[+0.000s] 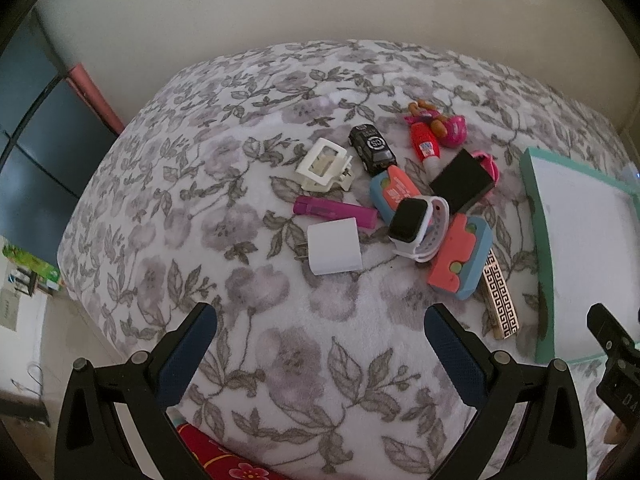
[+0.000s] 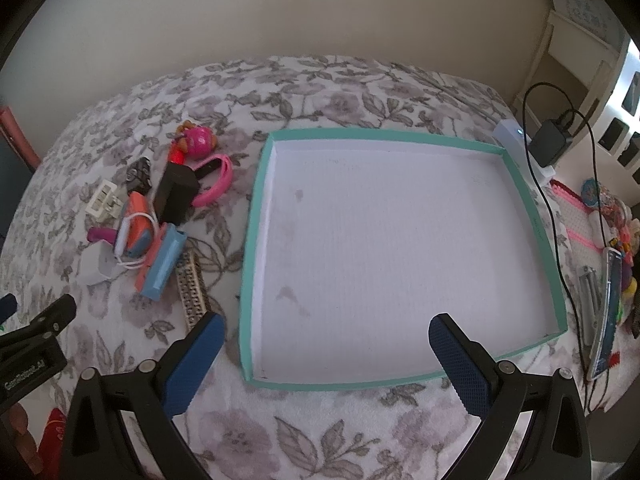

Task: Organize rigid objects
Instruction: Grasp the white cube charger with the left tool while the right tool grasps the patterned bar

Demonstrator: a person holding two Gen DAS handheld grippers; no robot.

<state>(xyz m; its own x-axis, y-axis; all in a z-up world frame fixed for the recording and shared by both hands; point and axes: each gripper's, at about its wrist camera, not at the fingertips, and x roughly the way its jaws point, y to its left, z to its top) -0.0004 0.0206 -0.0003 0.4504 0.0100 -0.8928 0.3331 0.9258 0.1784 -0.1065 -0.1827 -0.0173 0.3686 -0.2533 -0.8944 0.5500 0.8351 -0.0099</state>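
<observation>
Both my grippers hang above the bed (image 1: 280,340), each with its fingers spread wide and nothing between them. My left gripper (image 1: 320,356) faces the heap of small hard things I mean to sort: nearest lies the white charger (image 1: 334,246), flat on the flowered blanket with its prongs pointing left, and just beyond it the purple tube (image 1: 334,210). To the right the smartwatch (image 1: 416,226) rests partly on a coral and blue case (image 1: 460,258), so I judge it would drag or tip its neighbour if I took it first. Farther back sit the cream hair clip (image 1: 324,164), the black toy car (image 1: 372,148), the black box (image 1: 462,182) and the red tube (image 1: 425,144); a gold patterned strip (image 1: 500,300) lies between the heap and the tray. My right gripper (image 2: 324,360) looks down into the teal-rimmed tray (image 2: 256,220), white inside and with nothing in it, just beside the heap, so each carry should be short. The charger stands free of the others and directly ahead of my left fingers (image 1: 188,356), which makes it the likely first pick; the soft blanket may give under a press.
</observation>
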